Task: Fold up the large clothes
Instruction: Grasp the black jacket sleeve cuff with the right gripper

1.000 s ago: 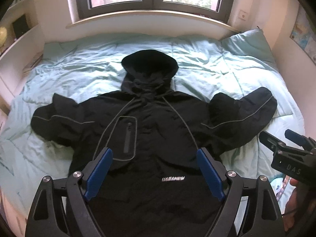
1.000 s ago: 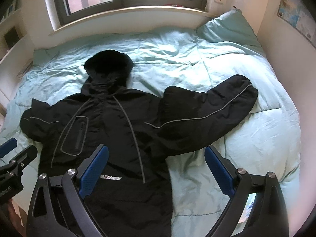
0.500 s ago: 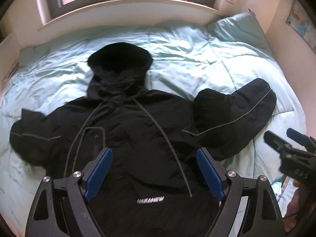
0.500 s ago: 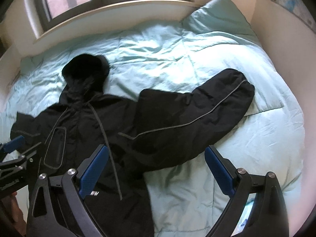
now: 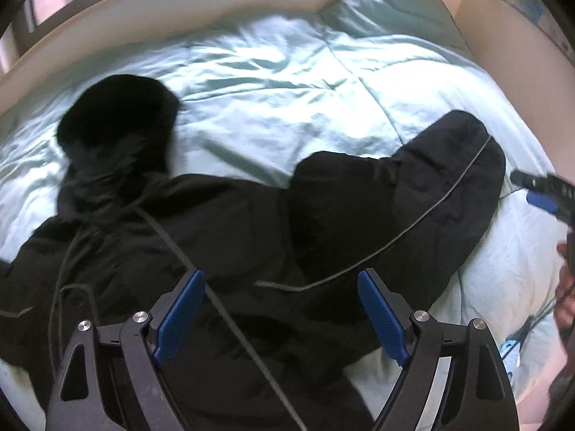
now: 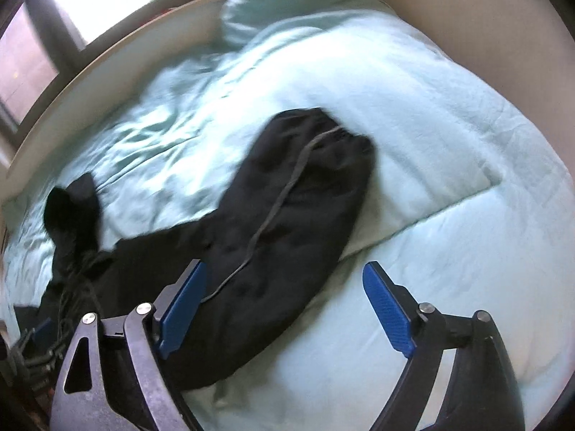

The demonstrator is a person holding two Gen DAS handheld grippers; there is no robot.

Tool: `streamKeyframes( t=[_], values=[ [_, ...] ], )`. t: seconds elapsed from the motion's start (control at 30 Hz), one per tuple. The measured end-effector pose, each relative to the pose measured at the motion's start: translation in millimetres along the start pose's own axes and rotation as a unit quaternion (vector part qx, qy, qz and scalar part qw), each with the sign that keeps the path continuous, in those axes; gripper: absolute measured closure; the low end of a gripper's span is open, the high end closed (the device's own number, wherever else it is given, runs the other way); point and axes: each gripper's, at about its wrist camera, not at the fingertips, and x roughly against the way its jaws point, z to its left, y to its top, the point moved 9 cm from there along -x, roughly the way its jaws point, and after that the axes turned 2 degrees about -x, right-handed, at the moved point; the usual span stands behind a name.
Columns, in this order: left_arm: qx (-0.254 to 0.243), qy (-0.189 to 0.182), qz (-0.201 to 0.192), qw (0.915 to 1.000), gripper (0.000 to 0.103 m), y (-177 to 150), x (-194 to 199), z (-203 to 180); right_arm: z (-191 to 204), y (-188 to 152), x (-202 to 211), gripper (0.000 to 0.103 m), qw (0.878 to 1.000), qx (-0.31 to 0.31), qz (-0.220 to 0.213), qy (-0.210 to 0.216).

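Observation:
A black hooded jacket (image 5: 222,237) lies spread face up on the bed, hood (image 5: 118,115) toward the window. Its right sleeve (image 5: 413,208) stretches out to the right and also shows in the right wrist view (image 6: 287,222). My left gripper (image 5: 280,309) is open and empty above the jacket's chest. My right gripper (image 6: 284,298) is open and empty, hovering over the sleeve near its underside, and shows at the right edge of the left wrist view (image 5: 539,190).
A pale green duvet (image 5: 287,82) covers the bed. A green pillow (image 6: 287,3) lies at the far right corner. A window sill (image 5: 143,7) runs behind the bed and a wall (image 6: 467,18) bounds its right side.
Both grippers have swung right and moved closer to the bed. The right sleeve now fills the middle of both views. The jacket has not moved.

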Motion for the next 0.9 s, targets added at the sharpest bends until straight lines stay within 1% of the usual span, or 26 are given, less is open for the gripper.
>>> streamKeyframes(
  t=[0.1,0.23,0.33,0.4,0.43,0.47,0.5,0.53,0.57,0.6,0.7,0.77,0.83,0.87,0.9],
  values=[
    [-0.008,-0.008,0.005,0.9999,0.016,8,-17,-12,-17,21,-17,0.013,1.0,-0.006,0.0,-0.005],
    [-0.018,-0.015,0.017,0.9996,0.016,16,-41,-23,-27,42,-37,0.013,1.0,-0.015,0.003,-0.004],
    [-0.021,-0.021,0.026,0.9992,0.017,18,-51,-25,-31,53,-62,0.013,0.999,-0.016,0.015,-0.024],
    [-0.023,-0.024,0.029,0.999,0.017,18,-56,-26,-28,59,-75,0.013,1.0,-0.019,0.02,-0.014],
    [-0.026,-0.026,0.029,0.9989,0.017,19,-59,-28,-20,62,-80,0.015,1.0,-0.013,0.017,0.006],
    [-0.029,-0.028,0.03,0.9987,0.017,19,-62,-29,-15,64,-83,0.023,1.0,-0.007,0.016,0.016],
    [-0.032,-0.03,0.032,0.9985,0.017,19,-65,-30,-9,64,-84,0.036,1.0,0.001,0.016,0.016],
    [-0.034,-0.033,0.034,0.9983,0.017,19,-69,-32,-3,62,-84,0.074,1.0,0.011,0.018,0.02],
    [-0.034,-0.035,0.037,0.9981,0.017,19,-72,-33,4,59,-83,0.085,0.999,0.015,0.024,0.036],
    [-0.033,-0.039,0.039,0.9979,0.018,19,-75,-34,7,57,-77,0.086,0.999,0.016,0.022,0.046],
    [-0.034,-0.063,0.042,0.9966,0.02,19,-79,-44,6,49,-40,0.088,0.999,0.035,-0.011,0.03],
    [-0.041,-0.093,0.043,0.9939,0.021,20,-79,-59,-5,42,-4,0.089,0.999,0.037,-0.037,0.015],
    [-0.056,-0.124,0.048,0.9895,0.021,19,-80,-79,-30,36,35,0.089,0.997,0.025,-0.069,-0.013],
    [-0.063,-0.133,0.05,0.9879,0.021,18,-82,-87,-44,33,48,0.089,0.997,0.013,-0.077,-0.019],
    [-0.075,-0.15,0.057,0.9842,0.02,15,-87,-101,-54,30,55,0.089,0.997,-0.001,-0.08,-0.017]
  ],
)
